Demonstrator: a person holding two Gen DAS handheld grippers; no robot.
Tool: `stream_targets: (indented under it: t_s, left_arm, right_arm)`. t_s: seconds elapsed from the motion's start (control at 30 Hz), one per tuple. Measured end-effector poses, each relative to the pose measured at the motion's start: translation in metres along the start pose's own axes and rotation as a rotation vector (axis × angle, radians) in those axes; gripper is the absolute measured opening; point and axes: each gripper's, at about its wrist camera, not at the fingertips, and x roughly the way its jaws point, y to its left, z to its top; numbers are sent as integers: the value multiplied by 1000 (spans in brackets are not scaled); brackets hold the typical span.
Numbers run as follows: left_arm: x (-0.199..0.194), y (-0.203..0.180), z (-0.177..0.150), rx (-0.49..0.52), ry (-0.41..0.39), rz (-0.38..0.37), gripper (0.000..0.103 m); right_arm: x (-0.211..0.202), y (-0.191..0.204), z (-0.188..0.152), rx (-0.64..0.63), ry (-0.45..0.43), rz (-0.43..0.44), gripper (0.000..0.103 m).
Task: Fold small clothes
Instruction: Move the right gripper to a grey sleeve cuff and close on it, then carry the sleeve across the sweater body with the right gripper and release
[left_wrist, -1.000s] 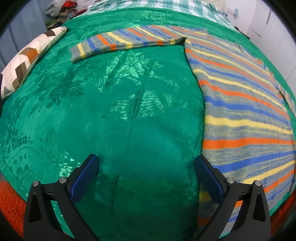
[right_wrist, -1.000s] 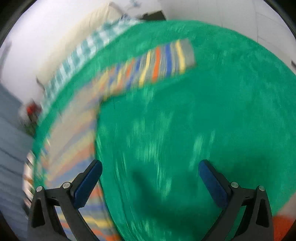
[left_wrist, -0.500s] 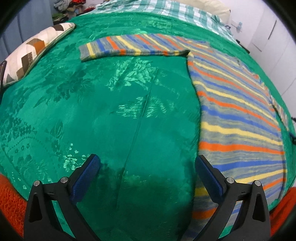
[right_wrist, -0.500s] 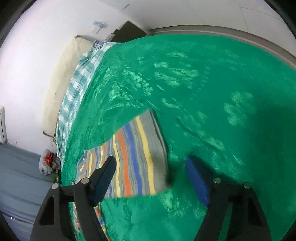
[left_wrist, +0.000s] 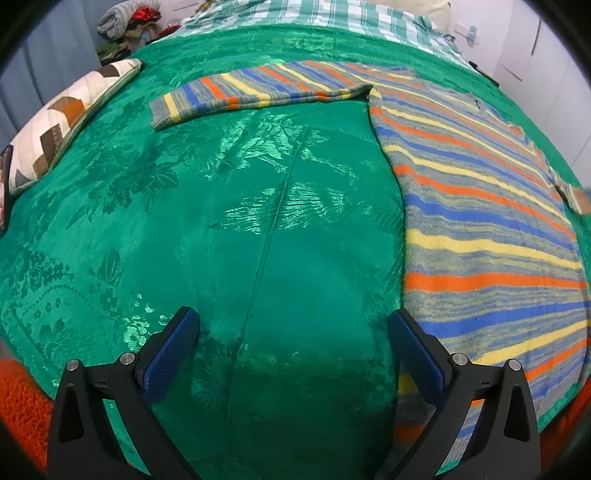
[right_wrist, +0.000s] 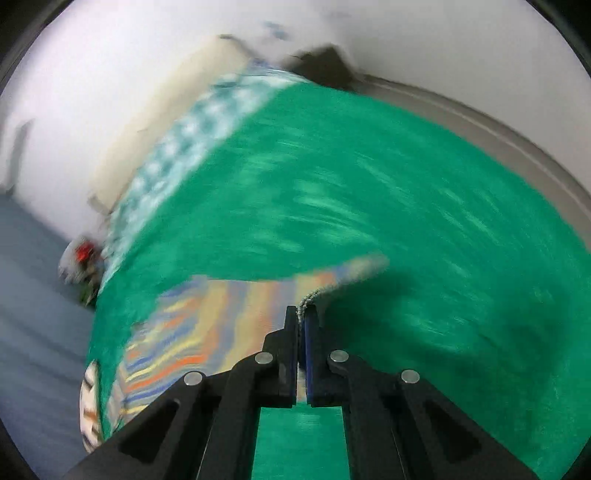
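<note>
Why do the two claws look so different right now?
The left claw is wide open and holds nothing; the right claw is shut, pinching the edge of the striped sweater. The left claw sits over bare green blanket beside the sweater; the right claw's view is blurry. Both have black arms and blue pads.

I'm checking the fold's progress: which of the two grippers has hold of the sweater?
The right gripper: its jaws are shut on a sleeve cuff of the sweater. The left gripper is open over the green bedspread, holding nothing.
</note>
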Motion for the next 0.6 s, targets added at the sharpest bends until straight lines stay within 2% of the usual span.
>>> stream_targets:
  t_s: [0.13, 0.23, 0.33, 0.43, 0.5, 0.53, 0.57, 0.6]
  left_arm:
    - [0, 1, 3, -5, -1, -12, 102]
    - [-1, 5, 5, -23, 0, -37, 102]
    - [-2, 9, 5, -36, 2, -56, 102]
    - [-2, 9, 5, -38, 3, -59, 102]
    - [-2, 7, 4, -34, 5, -54, 102]
    - [-1, 7, 4, -29, 5, -51, 102]
    - [-1, 6, 4, -24, 6, -47, 102]
    - [-2, 6, 3, -22, 6, -46, 102]
  right_arm:
    - [-1, 101, 9, -158, 21, 134, 3]
    - [19, 173, 4, -252, 73, 208, 3]
    - [48, 230, -12, -325, 124, 239, 3]
    - [88, 271, -28, -354, 162, 247, 5]
    - [120, 281, -39, -292, 242, 332, 23]
    - [135, 285, -43, -264, 290, 338, 51]
    - [146, 288, -47, -251, 309, 329, 67]
    - [148, 289, -48, -253, 301, 327, 67]
